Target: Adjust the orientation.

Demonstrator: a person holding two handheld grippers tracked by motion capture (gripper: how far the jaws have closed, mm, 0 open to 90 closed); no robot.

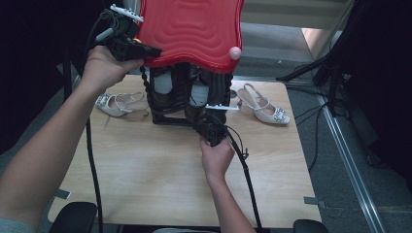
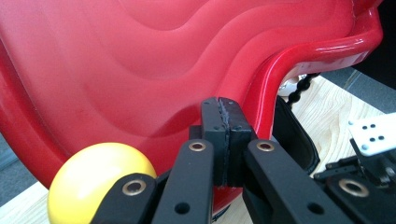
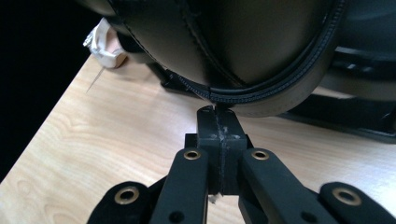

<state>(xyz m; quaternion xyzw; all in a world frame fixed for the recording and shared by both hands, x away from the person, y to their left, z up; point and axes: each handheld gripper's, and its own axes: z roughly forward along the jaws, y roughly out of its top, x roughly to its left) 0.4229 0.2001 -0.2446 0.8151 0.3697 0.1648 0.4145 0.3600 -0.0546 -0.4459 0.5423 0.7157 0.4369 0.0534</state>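
Note:
A red wavy plastic shell (image 1: 192, 29) with a pink ball (image 1: 235, 52) on its rim stands over a black padded object (image 1: 177, 94) at the table's back. My left gripper (image 1: 153, 51) is up at the shell's left edge, jaws shut, tips against the red surface (image 2: 140, 70); a yellow ball (image 2: 100, 179) sits just beside them. My right gripper (image 1: 203, 121) is low in front, shut, its tips (image 3: 219, 126) touching the stitched seam of the black padding (image 3: 224, 42). I cannot tell whether anything thin is pinched there.
Two pale slingback shoes lie on the wooden table (image 1: 160, 174), one at the back left (image 1: 119, 103) and one at the back right (image 1: 265, 108). Cables trail from both grippers across the table. Dark floor and stands surround it.

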